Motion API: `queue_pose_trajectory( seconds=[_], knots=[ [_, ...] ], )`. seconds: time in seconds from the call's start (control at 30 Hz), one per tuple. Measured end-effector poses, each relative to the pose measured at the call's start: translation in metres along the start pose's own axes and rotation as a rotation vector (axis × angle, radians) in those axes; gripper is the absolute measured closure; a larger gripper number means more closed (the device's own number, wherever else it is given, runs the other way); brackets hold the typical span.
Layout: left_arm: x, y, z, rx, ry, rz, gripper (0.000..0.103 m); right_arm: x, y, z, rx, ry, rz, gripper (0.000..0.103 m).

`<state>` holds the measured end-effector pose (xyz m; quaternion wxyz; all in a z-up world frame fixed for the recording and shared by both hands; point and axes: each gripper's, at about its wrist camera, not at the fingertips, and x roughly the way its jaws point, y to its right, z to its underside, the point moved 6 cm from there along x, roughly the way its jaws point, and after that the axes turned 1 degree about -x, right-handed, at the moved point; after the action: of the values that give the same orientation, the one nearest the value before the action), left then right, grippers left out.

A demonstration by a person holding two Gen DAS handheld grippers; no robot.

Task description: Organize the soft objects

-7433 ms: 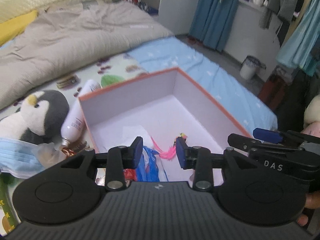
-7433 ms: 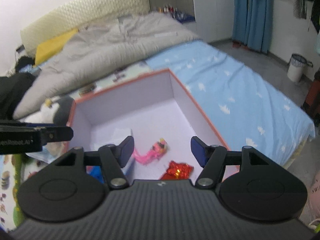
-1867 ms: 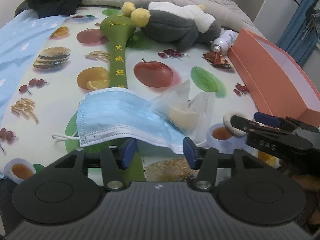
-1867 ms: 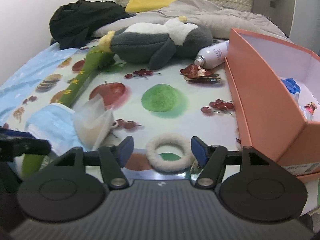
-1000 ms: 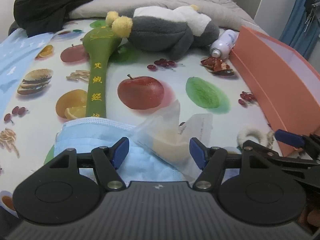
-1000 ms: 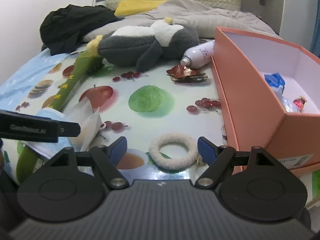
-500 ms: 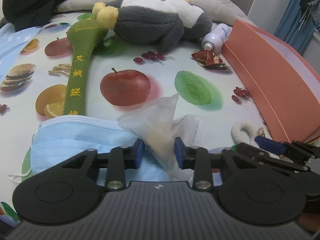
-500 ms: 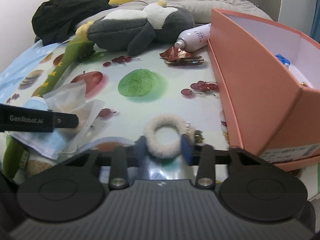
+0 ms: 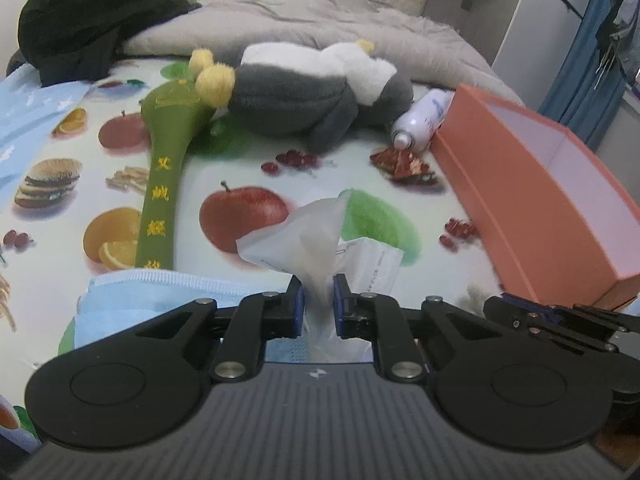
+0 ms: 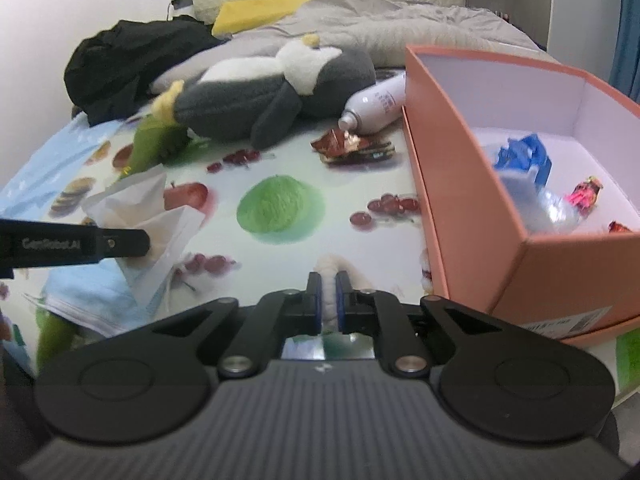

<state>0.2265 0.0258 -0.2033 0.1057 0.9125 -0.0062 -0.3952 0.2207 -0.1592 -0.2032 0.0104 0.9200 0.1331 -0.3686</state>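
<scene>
On a bed with a fruit-print sheet [image 9: 80, 152], the left tongs [image 9: 318, 300] have just been closing and now pinch a clear plastic bag [image 9: 308, 232] lying on a blue mask [image 9: 160, 296]. The right tongs [image 10: 327, 300] have just closed on a fluffy white ring [image 10: 329, 270], beside an orange box [image 10: 472, 208].

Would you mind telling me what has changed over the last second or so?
Both grippers have just been closing: the left gripper now pinches the clear plastic bag beside the blue mask, and the right gripper pinches the fluffy white ring. The penguin plush, spray bottle and orange box stayed put.
</scene>
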Motion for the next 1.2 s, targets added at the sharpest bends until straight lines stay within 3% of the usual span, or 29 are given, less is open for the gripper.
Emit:
queue_pose_trajectory(
  seconds=[0.3,0.6,0.83,1.2],
  knots=[
    [-0.029,0.027,-0.028,-0.004,0.026,0.036,0.086,-0.032,0.008,-0.035,0.042,0.034,-0.049,0.093],
    [-0.058,0.060,-0.078,-0.002,0.071,0.070,0.086,-0.070,0.017,-0.081,0.052,0.098,-0.105,0.093],
    [-0.079,0.100,-0.118,0.018,0.109,0.119,0.086,-0.098,0.034,-0.120,0.049,0.166,-0.103,0.093],
    [-0.093,0.188,-0.168,0.129,0.161,0.217,0.086,-0.136,0.089,-0.164,0.112,0.292,-0.021,0.093]
  ],
)
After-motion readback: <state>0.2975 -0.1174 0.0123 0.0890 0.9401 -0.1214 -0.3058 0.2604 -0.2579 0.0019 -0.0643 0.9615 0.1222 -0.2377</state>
